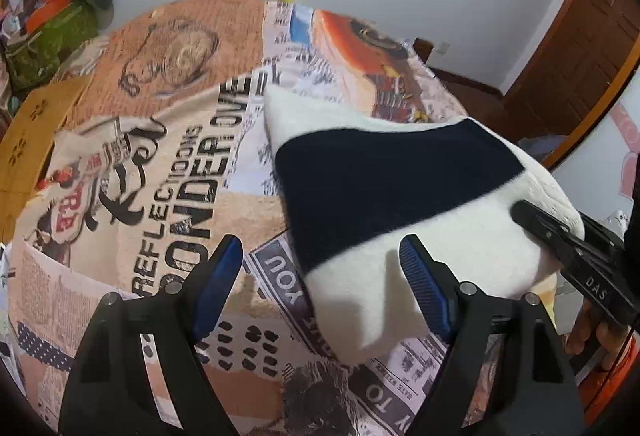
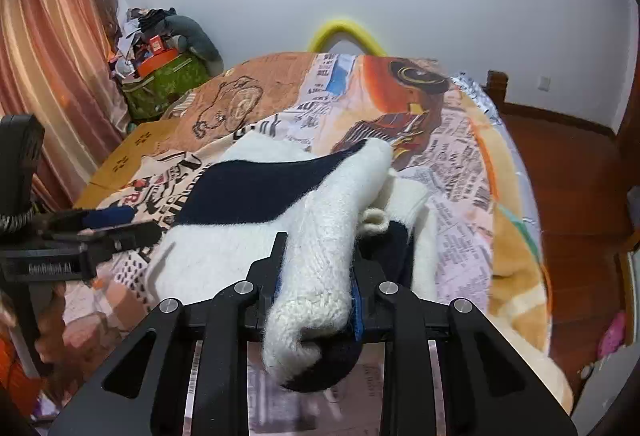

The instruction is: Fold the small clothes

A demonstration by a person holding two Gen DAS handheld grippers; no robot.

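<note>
A small white knitted garment with a wide dark navy band (image 1: 384,192) lies on a bed covered by a printed blanket (image 1: 168,172). My left gripper (image 1: 320,276) is open and empty, its blue pads either side of the garment's near left corner. My right gripper (image 2: 318,276) is shut on a bunched white and navy fold of the garment (image 2: 316,260) and holds it up off the blanket. The right gripper also shows in the left wrist view (image 1: 560,236) at the garment's right edge. The left gripper shows in the right wrist view (image 2: 108,224) at left.
A wooden bedside surface (image 2: 120,160) and a green box piled with clutter (image 2: 160,76) stand left of the bed. A yellow curved tube (image 2: 344,32) is at the far bed edge. Wooden floor (image 2: 568,188) lies to the right.
</note>
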